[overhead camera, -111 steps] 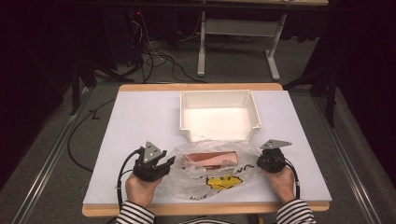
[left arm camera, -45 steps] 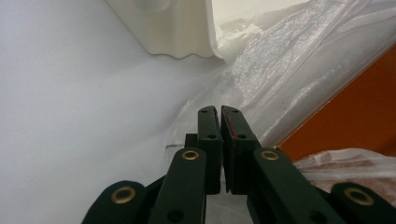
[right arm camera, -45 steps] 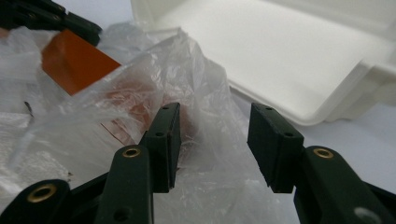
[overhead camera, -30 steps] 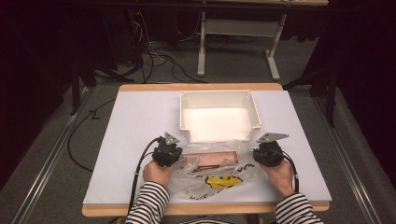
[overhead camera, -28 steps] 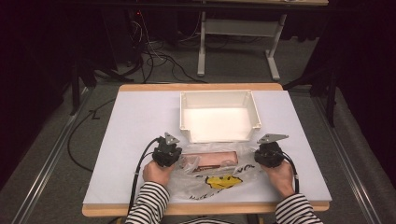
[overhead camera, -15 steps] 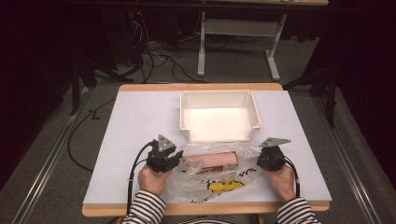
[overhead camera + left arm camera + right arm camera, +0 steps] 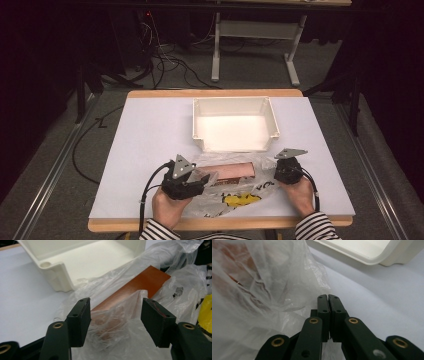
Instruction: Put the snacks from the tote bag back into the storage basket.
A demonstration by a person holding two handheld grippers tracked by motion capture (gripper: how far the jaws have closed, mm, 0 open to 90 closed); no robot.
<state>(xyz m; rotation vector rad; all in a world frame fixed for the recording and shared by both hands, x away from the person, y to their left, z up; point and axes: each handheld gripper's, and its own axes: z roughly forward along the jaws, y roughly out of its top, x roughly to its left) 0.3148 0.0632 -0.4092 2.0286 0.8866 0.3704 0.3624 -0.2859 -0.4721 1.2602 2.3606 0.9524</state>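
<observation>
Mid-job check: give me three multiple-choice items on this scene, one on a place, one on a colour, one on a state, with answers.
1. Where is the tub?
A. beyond the bag
B. left of the bag
C. on the floor

2. What colour is the flat slab in the bag?
A. blue
B. reddish brown
C. green

3. How do the left gripper jaws stand?
A. clamped on the tub
B. shut on the slab
C. apart, bag film between them

Answers: 1 A, the high view shows the tub past the bag. 2 B, plain in the left gripper view. 3 C, the jaws have just been opening, pads clear of the film.
</observation>
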